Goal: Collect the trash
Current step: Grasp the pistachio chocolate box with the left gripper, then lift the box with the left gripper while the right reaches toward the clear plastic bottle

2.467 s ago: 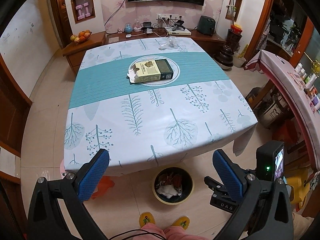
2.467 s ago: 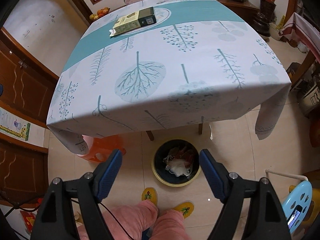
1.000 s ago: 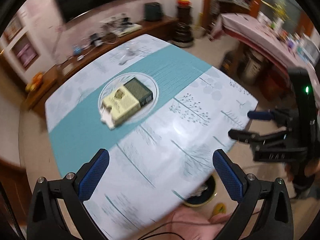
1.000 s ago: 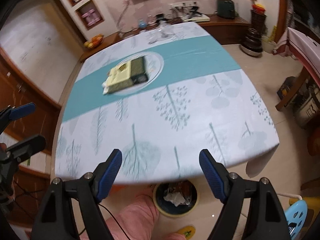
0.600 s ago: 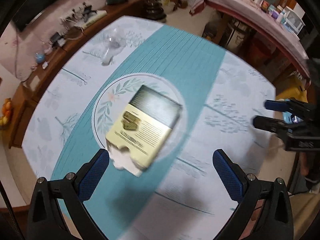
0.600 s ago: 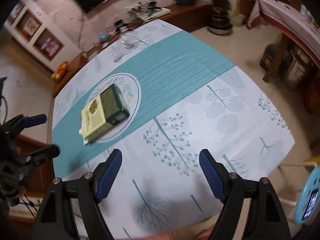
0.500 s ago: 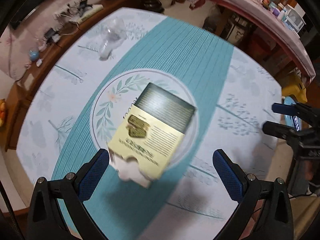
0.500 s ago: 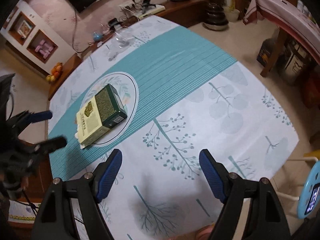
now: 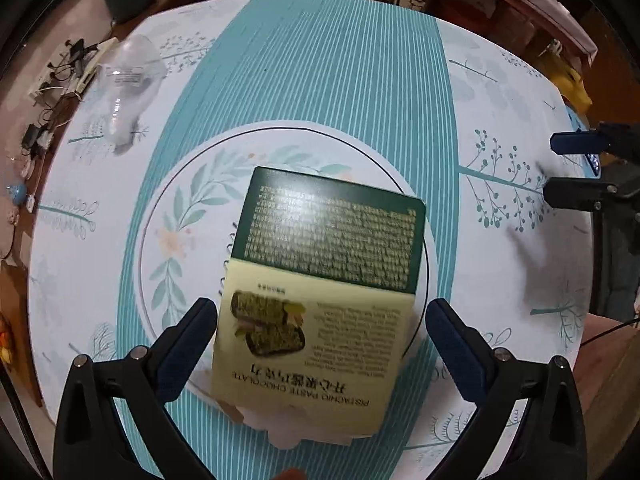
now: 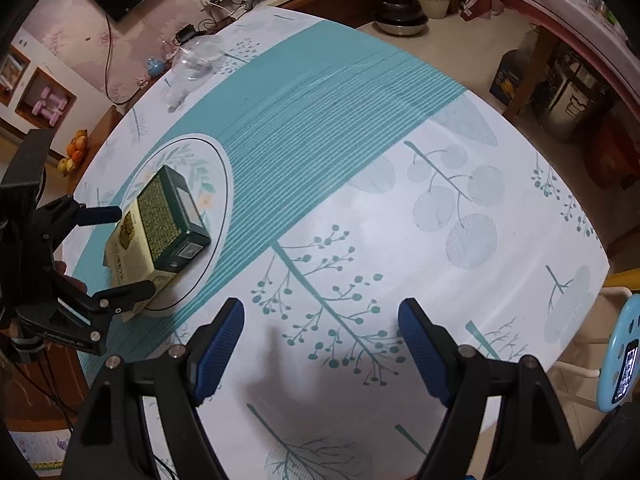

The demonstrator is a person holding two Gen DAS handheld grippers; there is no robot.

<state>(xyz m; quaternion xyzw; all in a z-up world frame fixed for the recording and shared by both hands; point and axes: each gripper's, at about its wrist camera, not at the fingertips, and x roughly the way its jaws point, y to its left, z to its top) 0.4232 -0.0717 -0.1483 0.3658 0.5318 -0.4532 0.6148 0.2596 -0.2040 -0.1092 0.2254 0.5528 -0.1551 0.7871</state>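
The box (image 9: 324,280) occupies the table (image 10: 520,280) centre, between the open left gripper's (image 9: 320,344) fingers. A clear bag (image 9: 128,88) lies at the far-left corner. Remaining surface is unobstructed.

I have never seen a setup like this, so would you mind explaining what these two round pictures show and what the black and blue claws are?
Each picture comes from a fisheye camera mounted on a hand-held gripper, looking forward along its two blue-padded fingers. There is no robot: a person carries one gripper in each hand.

The left wrist view shows the left gripper open, its fingers on either side of a pistachio chocolate box without closing on it. The box lies on a round leaf-patterned mat on a table with a teal and white tree-print tablecloth. A clear plastic container lies farther back.

The right wrist view shows the right gripper open over bare cloth, holding nothing. At its left edge you see the same box and the left gripper from the side.
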